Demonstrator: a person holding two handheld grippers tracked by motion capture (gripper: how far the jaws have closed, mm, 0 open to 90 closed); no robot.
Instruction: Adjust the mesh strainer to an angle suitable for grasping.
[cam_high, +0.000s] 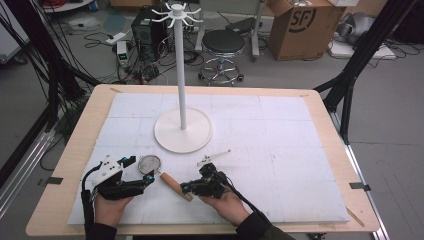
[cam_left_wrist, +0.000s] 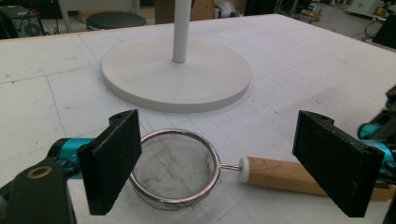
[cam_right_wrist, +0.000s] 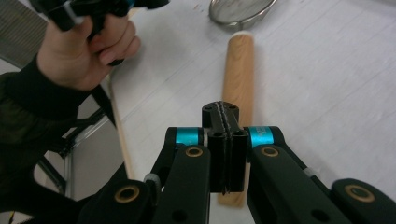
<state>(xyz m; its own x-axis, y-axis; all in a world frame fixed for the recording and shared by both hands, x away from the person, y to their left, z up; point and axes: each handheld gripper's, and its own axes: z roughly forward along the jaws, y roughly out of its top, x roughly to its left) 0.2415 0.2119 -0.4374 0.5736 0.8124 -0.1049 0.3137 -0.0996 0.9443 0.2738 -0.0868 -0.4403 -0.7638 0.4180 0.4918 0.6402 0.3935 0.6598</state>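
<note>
- Two claws at the near edge of the table, one in each of the person's hands
- Left claw released, jaws spread wide; in the left gripper view they stand to either side of the strainer, not touching it
- Right claw clenched, jaws pressed flat together with nothing between them; right gripper view shows its tip above the wooden handle, contact cannot be told
- Strainer lies on the white table cover between the two claws: round wire-mesh bowl with a metal rim, handle running from it toward the right claw
- Handle joins the bowl through a short wire stem and a white collar
- Small white part with a thin rod lies just beyond the right claw
- White stand farther back, near mid-table: broad round base, tall thin pole, ring of hooks at the top
- Beyond the table, on the floor: black stool, cardboard box, cables and electronics
</note>
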